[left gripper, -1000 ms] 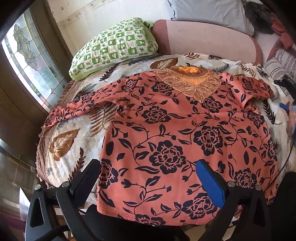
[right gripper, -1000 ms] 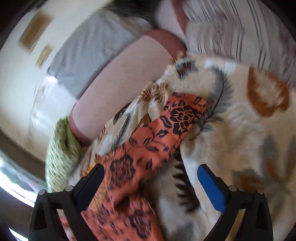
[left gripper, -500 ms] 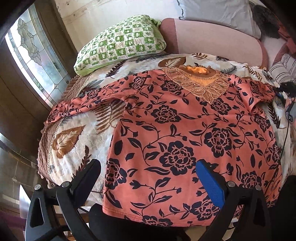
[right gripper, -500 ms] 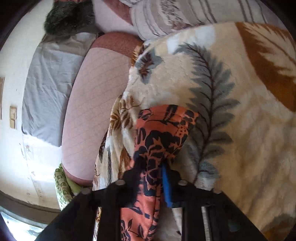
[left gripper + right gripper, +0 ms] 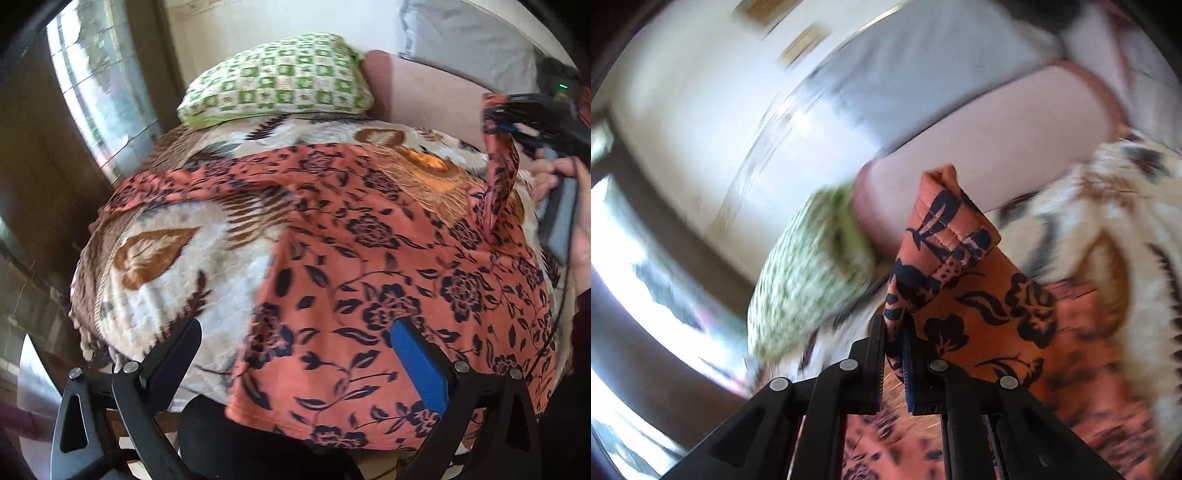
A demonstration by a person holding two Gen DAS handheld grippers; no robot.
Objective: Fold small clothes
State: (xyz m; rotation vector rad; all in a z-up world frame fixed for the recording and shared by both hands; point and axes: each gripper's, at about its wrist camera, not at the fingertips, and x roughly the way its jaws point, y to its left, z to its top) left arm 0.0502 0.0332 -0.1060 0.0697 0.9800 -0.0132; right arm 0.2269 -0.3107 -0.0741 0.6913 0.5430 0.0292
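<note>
Floral blouse spread on a leaf-print blanket.
Right gripper, jaws clamped on the sleeve, holds it lifted, apparently above the shoulder; left gripper hovers wide apart over the hem.

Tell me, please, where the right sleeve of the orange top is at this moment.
The right sleeve is lifted off the blanket, pinched in the shut right claw. In the left wrist view it hangs at the upper right, beside the embroidered neckline.

leaf-print blanket | green checked pillow | pink headboard | window
</note>
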